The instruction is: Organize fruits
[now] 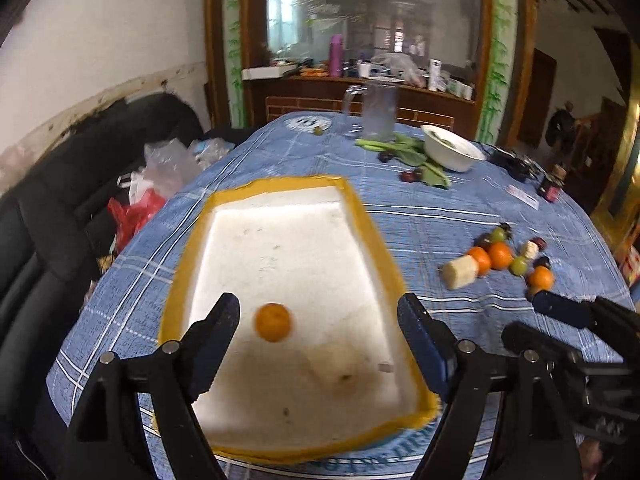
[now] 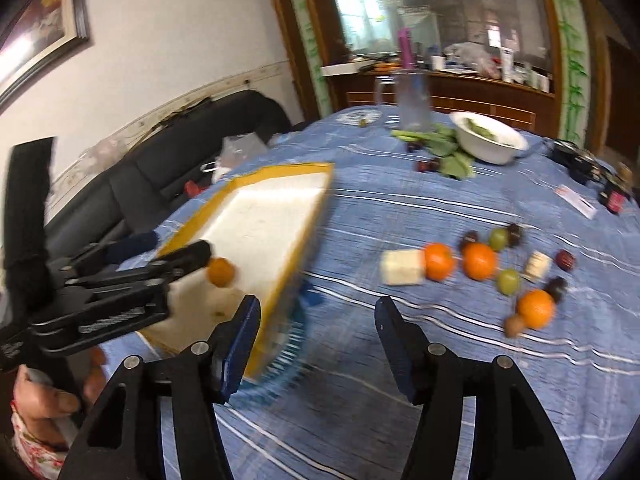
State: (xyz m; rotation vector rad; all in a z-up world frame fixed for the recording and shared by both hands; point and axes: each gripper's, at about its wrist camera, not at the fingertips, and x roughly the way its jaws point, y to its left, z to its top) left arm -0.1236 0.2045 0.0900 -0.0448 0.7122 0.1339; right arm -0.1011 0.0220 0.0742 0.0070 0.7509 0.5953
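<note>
A white foam tray with a yellow rim (image 1: 372, 232) lies on the blue checked tablecloth. One orange (image 1: 273, 322), slightly blurred, is inside it near the front. My left gripper (image 1: 320, 304) hangs open over the tray; the orange shows between its fingers but clear of both pads. To the right sits a loose cluster of fruit: oranges (image 1: 500, 255), banana pieces (image 1: 461, 272), green grapes (image 1: 519, 266) and small dark fruits. My right gripper (image 2: 318, 304) is open over bare cloth between the tray rim (image 2: 308, 232) and that fruit cluster (image 2: 478, 261), with nothing between its fingers.
At the table's far end stand a glass pitcher (image 1: 378, 114) and a white bowl (image 1: 452, 148) with leafy greens (image 1: 416, 152) beside them. A small dark bottle (image 1: 552, 184) stands at the right edge. A black sofa (image 1: 60, 200) with plastic bags (image 1: 168, 168) runs along the left.
</note>
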